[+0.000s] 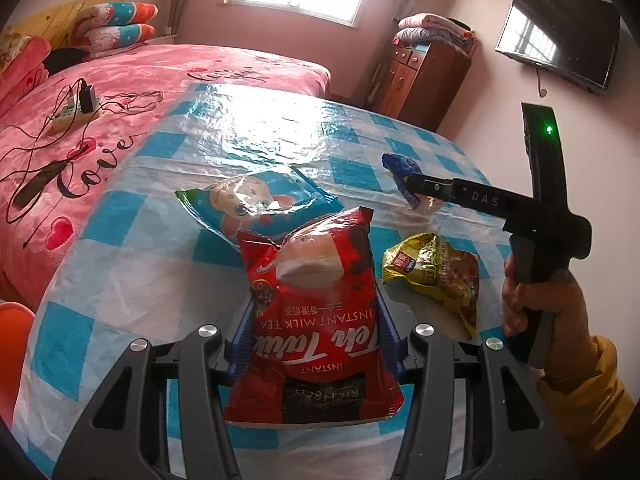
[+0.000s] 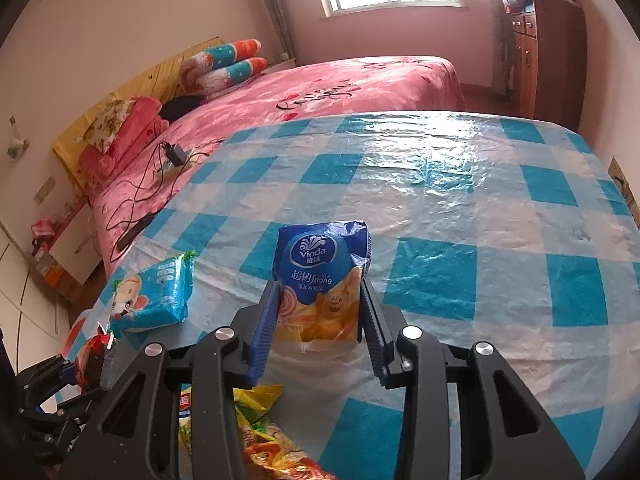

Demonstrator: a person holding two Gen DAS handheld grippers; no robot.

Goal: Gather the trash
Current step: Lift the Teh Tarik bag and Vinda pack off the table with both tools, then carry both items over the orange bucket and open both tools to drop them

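My left gripper [image 1: 316, 300] is shut on a red instant milk tea packet [image 1: 316, 332], which stands up between the blue pads above the checked table [image 1: 280, 132]. My right gripper [image 2: 320, 284] is shut on a blue and yellow Vinda tissue pack [image 2: 320, 256], held just above the cloth. The left wrist view shows that gripper [image 1: 408, 186] at the right, pinching the blue pack [image 1: 400, 168]. A blue cartoon wrapper [image 1: 256, 204] [image 2: 152, 300] and a crumpled yellow-green packet [image 1: 436, 272] [image 2: 248, 412] lie on the table between the grippers.
A pink bed [image 1: 120, 80] runs along the table's left side with a power strip and charger [image 1: 76, 106] and cables on it. A wooden cabinet [image 1: 420, 76] and a wall TV [image 1: 560, 40] stand beyond the table. An orange chair [image 1: 12, 320] is at the left edge.
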